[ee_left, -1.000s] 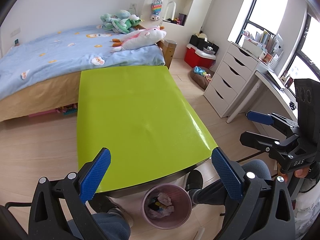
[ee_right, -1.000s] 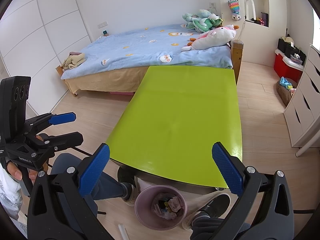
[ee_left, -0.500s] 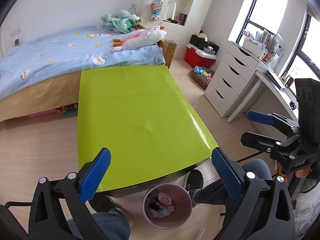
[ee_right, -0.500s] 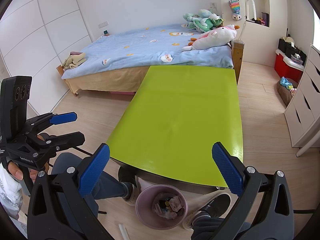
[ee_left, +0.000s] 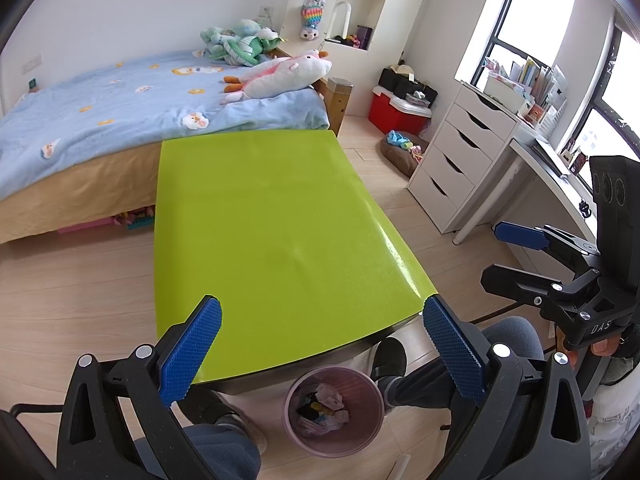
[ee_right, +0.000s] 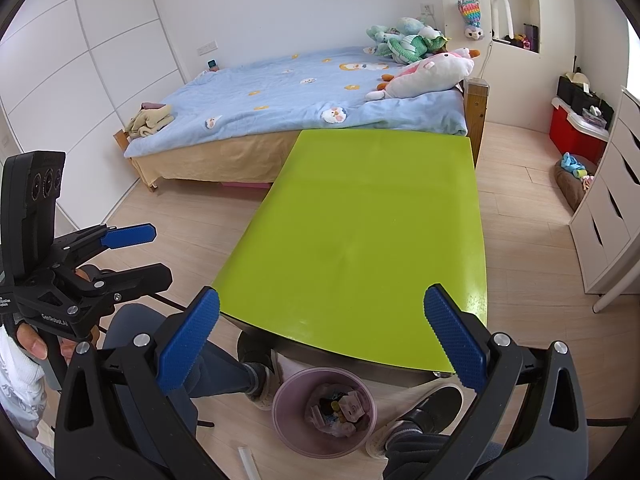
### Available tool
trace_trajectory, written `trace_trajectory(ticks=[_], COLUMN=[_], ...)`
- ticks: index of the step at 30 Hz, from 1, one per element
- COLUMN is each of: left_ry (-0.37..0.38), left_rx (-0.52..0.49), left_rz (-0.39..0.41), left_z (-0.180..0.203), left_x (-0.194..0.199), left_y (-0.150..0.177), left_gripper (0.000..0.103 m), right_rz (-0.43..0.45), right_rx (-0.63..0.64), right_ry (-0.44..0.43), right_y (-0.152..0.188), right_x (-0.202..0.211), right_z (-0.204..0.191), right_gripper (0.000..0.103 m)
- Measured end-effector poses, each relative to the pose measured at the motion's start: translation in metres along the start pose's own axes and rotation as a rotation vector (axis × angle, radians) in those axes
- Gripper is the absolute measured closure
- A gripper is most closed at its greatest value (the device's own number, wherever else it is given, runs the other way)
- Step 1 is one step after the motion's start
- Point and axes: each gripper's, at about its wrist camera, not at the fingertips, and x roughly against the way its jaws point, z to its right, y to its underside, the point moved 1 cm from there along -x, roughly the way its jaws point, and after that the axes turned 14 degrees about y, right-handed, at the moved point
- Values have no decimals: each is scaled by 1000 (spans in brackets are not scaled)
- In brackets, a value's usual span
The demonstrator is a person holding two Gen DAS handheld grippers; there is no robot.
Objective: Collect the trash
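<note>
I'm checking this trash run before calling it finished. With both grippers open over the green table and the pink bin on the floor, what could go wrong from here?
1. The pink bin stands between the person's shoes, partly under the green table edge; a foot shift could tip it.
2. A pale stick-like scrap lies on the floor beside the bin and may get overlooked.
3. The left gripper and right gripper hang close to the table edge; reaching down could knock it.
</note>
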Motion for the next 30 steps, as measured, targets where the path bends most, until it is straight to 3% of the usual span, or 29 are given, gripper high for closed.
trace_trajectory(ticks=[30], left_ry=[0], left_rx=[0], left_rz=[-5], left_z=[0], left_x=[0], left_y=[0], left_gripper=[6], right_rz=[-4], right_rx=[-3], right_ry=[-2], right_y=[2], right_x=[2], right_z=[0], right_gripper=[3])
